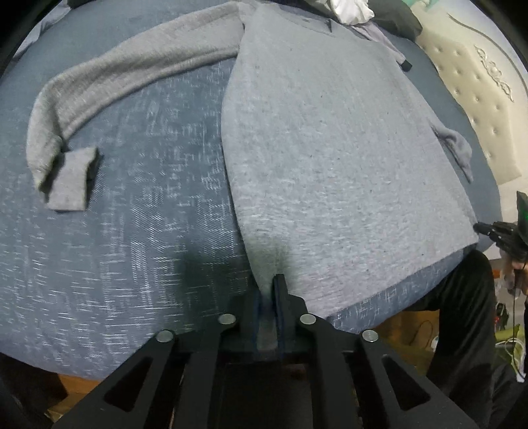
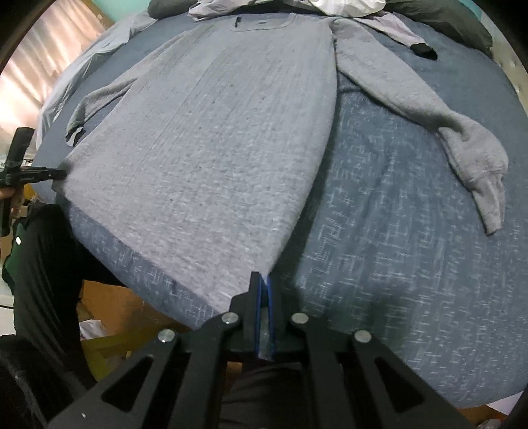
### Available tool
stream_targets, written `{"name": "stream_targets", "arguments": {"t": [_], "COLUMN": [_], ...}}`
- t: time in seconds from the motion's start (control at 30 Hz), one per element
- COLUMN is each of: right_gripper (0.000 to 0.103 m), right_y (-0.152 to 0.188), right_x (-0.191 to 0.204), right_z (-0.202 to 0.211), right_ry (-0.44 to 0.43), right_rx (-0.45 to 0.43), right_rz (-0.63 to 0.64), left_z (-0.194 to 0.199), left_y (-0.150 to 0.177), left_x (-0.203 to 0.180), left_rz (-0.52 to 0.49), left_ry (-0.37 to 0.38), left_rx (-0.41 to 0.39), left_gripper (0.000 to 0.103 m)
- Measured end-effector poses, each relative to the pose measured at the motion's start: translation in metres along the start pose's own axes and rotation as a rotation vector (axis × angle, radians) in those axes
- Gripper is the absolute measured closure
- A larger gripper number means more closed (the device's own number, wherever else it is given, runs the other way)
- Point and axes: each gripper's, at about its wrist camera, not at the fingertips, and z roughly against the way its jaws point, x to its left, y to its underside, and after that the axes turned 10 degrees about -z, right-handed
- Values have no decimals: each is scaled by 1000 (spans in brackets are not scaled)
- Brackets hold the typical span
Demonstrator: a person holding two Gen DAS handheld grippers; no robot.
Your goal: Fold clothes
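Sweater [image 1: 330, 158] spread flat on the bed [image 1: 132, 250], pinched at both hem corners.
Left gripper [image 1: 275, 290] and right gripper [image 2: 260, 287] each clamp their fingers on a corner, likely keeping the hem taut for folding; both sleeves lie outspread.

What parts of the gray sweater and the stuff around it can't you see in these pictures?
- Left wrist view: the sweater hem corner vanishes between the left gripper fingers.
- Right wrist view: the other corner is hidden inside the right gripper.
- Both views: the clothes pile beyond the collar is cut off by the top edge.
- Left wrist view: the sleeve cuff is folded under itself.
- The collar label is too small to read.
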Motion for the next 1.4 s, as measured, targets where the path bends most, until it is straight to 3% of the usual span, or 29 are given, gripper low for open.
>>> {"name": "stream_targets", "arguments": {"t": [0.27,0.4,0.53,0.63,0.7,0.77,1.0,1.23,1.4], "right_gripper": [99,99,98,84,54,49,49,50,90], "right_y": [-8,-29,-54,-72,-81,-86,-83,-88,-88], "right_x": [-38,-89,-145,-179,-202,-225,-283,-285,-273], "right_z": [35,54,66,69,70,67,32,4,-7], "right_ry": [60,88,58,73,84,79,56,81,127], "right_rx": [-67,-151,-238,-308,-341,-354,-307,-261,-246], "right_rz": [-43,-191,-373,-460,-515,-564,-722,-641,-563], "left_z": [35,51,64,61,61,58,34,18,16], "left_y": [-18,-40,-71,-95,-109,-122,-155,-165,-168], "left_x": [7,9,4,-1,-6,-9,-15,-18,-20], "left_rz": [22,49,61,66,68,67,84,92,85], "left_ry": [-49,-50,-51,-42,-32,-26,-18,-40,-51], "left_rx": [-50,-108,-167,-193,-205,-215,-226,-220,-219], "left_gripper": [83,80,78,78,78,78,78,78,78]}}
